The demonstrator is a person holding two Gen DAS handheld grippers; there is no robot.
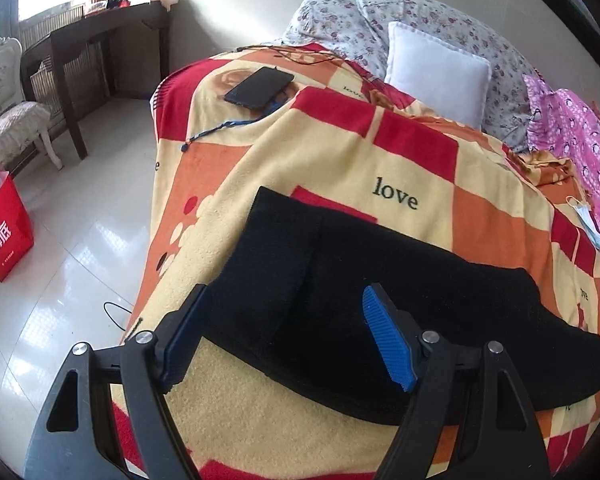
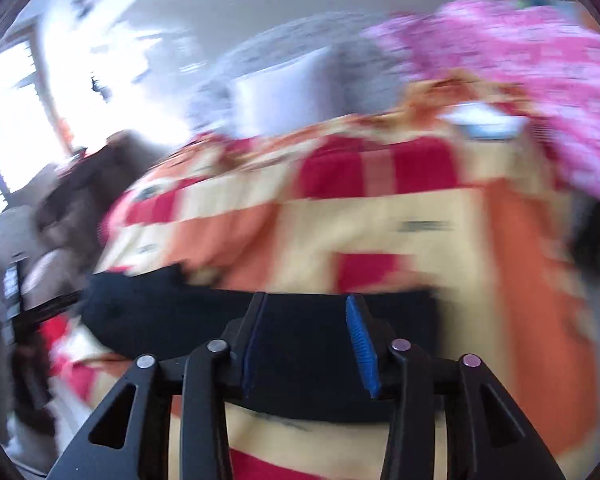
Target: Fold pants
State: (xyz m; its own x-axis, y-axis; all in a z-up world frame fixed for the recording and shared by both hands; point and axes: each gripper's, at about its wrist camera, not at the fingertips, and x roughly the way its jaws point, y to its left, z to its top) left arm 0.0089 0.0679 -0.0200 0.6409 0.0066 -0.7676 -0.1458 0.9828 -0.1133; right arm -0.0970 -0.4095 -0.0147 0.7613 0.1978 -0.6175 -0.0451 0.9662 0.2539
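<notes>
Black pants [image 1: 380, 280] lie folded in a thick band across the near end of a bed, on a red, orange and cream checked blanket [image 1: 320, 160]. My left gripper [image 1: 286, 294] hovers just over the left part of the pants, jaws wide apart, nothing pinched between its blue pads. The right wrist view is heavily blurred. There the pants [image 2: 160, 308] show as a dark strip over the blanket [image 2: 380, 216]. My right gripper [image 2: 306, 300] stands above that strip with its jaws partly apart and no fabric gripped between the pads.
A black phone [image 1: 260, 87] with a cord lies at the bed's far left. A white pillow [image 1: 436, 68] and a pink patterned garment [image 1: 580, 140] sit at the back right, a face mask [image 1: 588, 220] nearby. On the floor left: red bag [image 1: 4, 228], dark desk [image 1: 100, 28], white chair [image 1: 4, 92].
</notes>
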